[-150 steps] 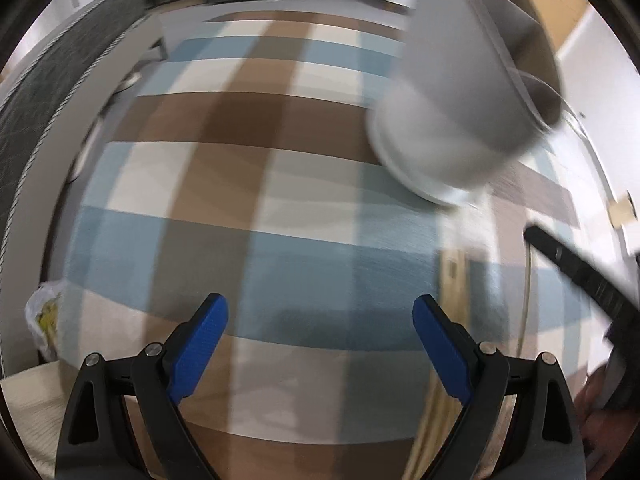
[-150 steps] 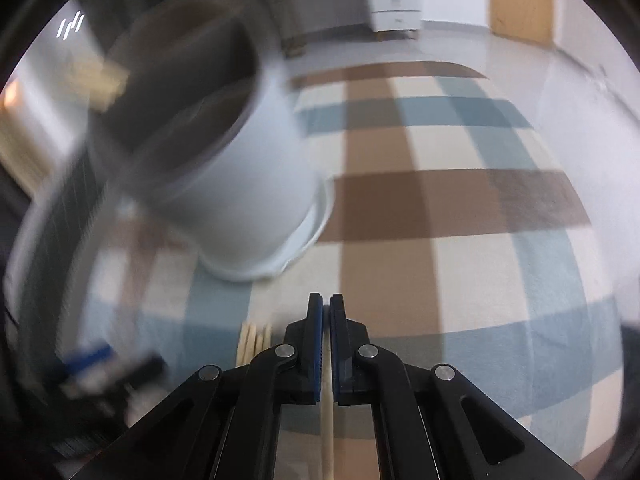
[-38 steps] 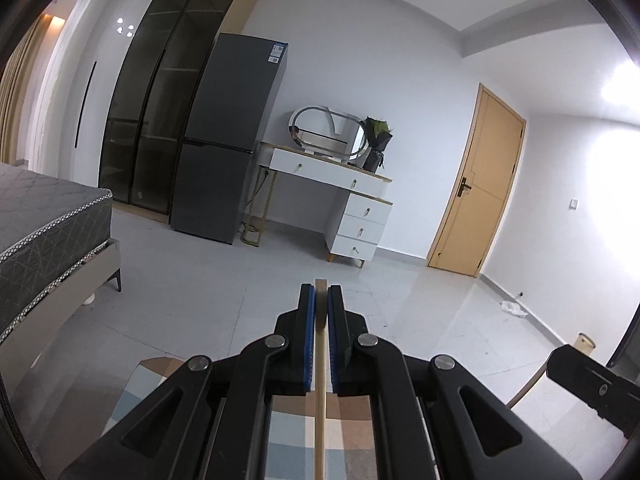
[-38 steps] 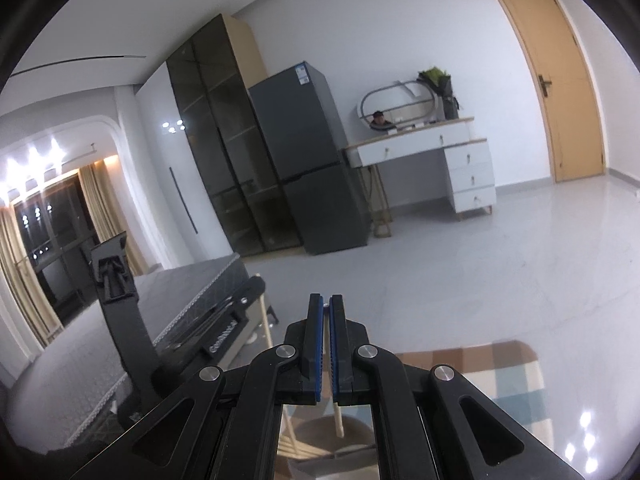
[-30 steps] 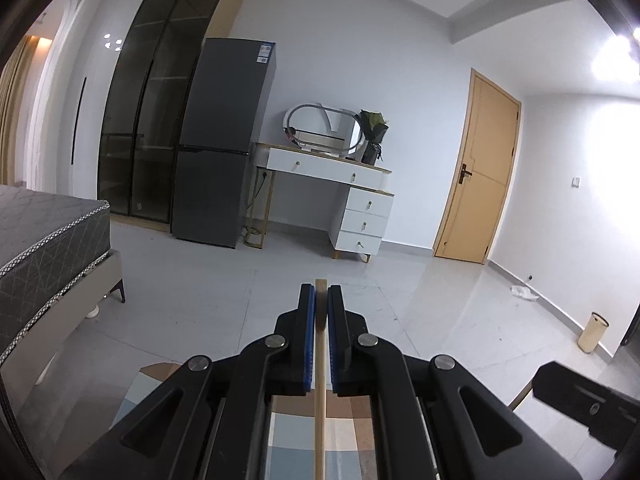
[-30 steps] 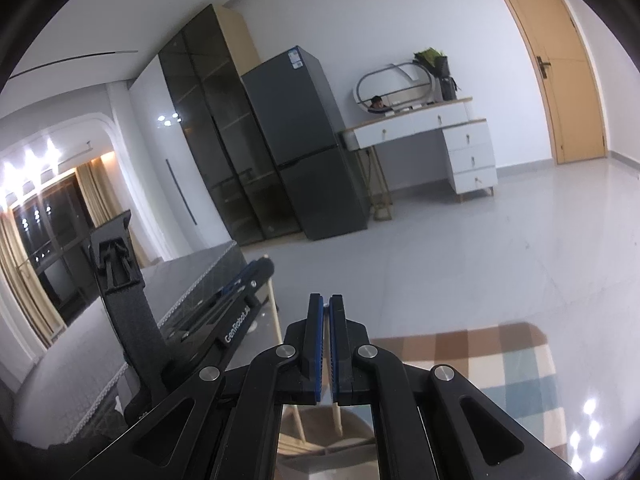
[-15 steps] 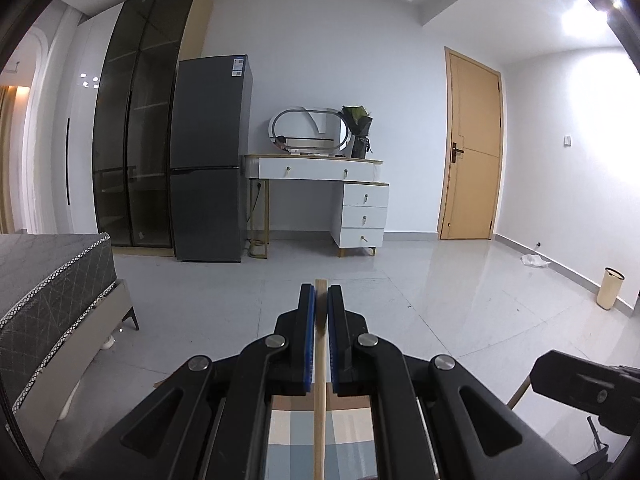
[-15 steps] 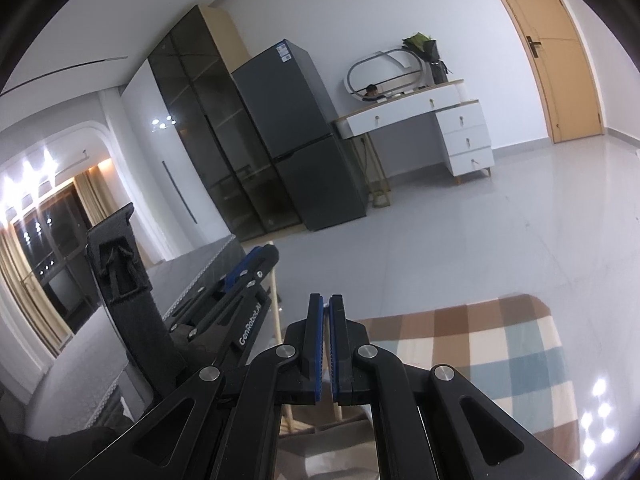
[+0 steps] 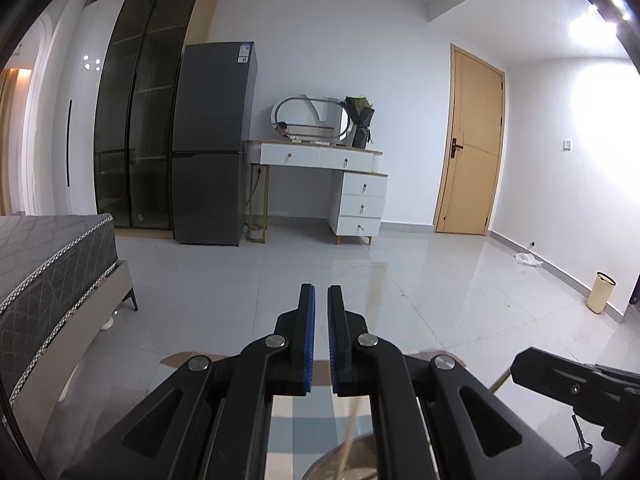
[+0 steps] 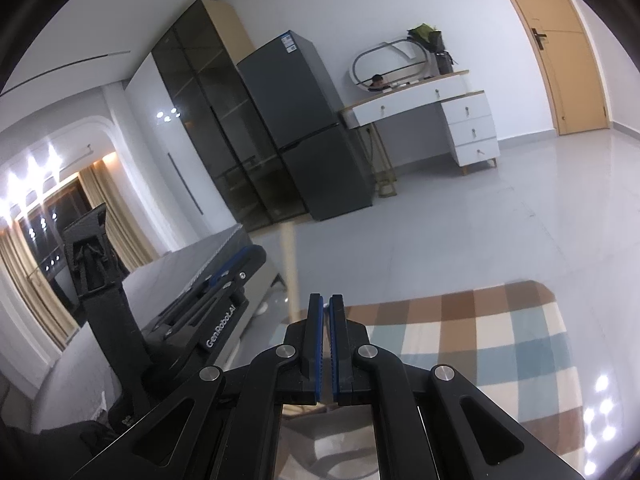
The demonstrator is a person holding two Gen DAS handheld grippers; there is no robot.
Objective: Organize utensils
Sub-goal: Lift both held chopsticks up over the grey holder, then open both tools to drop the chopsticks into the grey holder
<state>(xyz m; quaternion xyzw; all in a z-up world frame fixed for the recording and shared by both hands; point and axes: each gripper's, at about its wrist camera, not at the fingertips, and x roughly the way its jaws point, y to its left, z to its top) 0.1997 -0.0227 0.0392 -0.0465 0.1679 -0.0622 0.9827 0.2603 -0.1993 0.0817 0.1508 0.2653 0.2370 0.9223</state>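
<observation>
**Fig. Both grippers above the utensil holder, one chopstick loose between them.**

My left gripper [image 9: 321,292] has its blue pads parted by a narrow slit with nothing in it. From its wrist camera, a blurred pale chopstick [image 9: 349,442] stands just outside the slit at 5 o'clock, with its lower end at the rim of the holder [image 9: 332,454] at 6 o'clock. My right gripper [image 10: 326,298] also shows only a narrow slit, and I cannot tell whether anything is pinched there. From the right wrist camera the same chopstick stands near-upright at 11 o'clock, between the two tools and clear of both. The plaid cloth [image 10: 480,340] spreads out at 3 o'clock.
</observation>
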